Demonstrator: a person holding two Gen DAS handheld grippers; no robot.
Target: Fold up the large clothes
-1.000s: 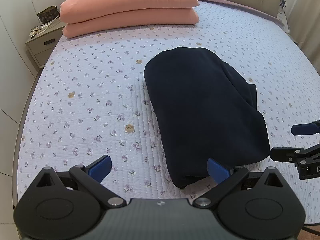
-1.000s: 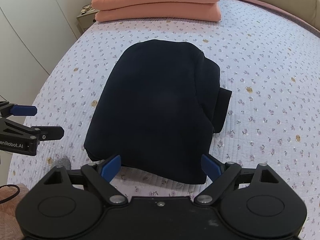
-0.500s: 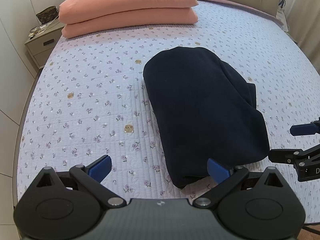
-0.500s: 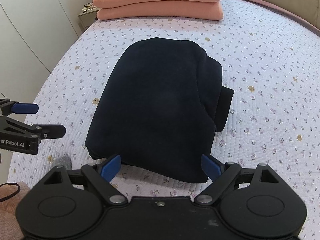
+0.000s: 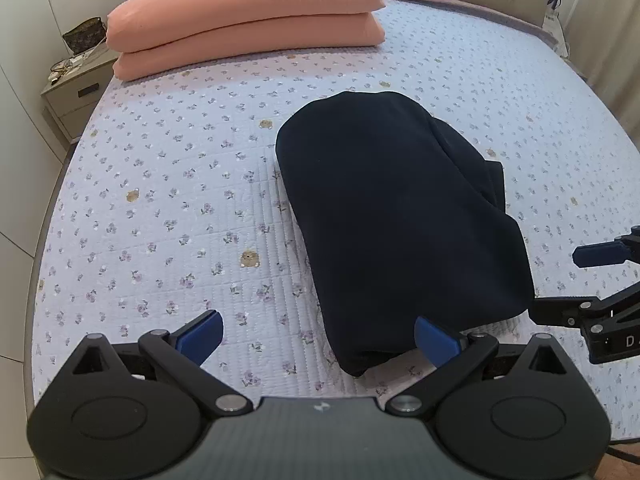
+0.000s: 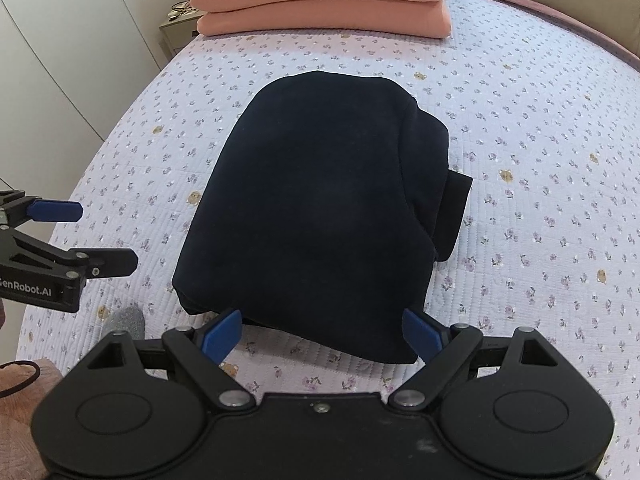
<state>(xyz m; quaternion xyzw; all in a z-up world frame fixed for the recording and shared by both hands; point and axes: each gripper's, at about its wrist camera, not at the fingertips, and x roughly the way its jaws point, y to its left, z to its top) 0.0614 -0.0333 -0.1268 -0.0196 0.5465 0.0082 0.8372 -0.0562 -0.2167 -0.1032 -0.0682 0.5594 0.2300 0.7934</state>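
A dark navy garment (image 5: 400,216) lies folded into a compact bundle on the floral quilted bed (image 5: 160,200); it also fills the middle of the right wrist view (image 6: 320,216). My left gripper (image 5: 318,338) is open and empty, just short of the bundle's near left corner. My right gripper (image 6: 322,334) is open and empty, its jaws wide at the bundle's near edge. Each gripper shows from the side in the other's view, the right one (image 5: 560,284) and the left one (image 6: 108,236), both open.
Two stacked salmon pillows (image 5: 248,20) lie at the head of the bed. A nightstand (image 5: 76,88) with small items stands at the back left. A white wall (image 6: 60,60) runs along the bed's left side. A grey sock (image 6: 126,320) shows by the near bed edge.
Both grippers have drifted slightly back and up from the bundle. The garment has not moved and both grippers stay open.
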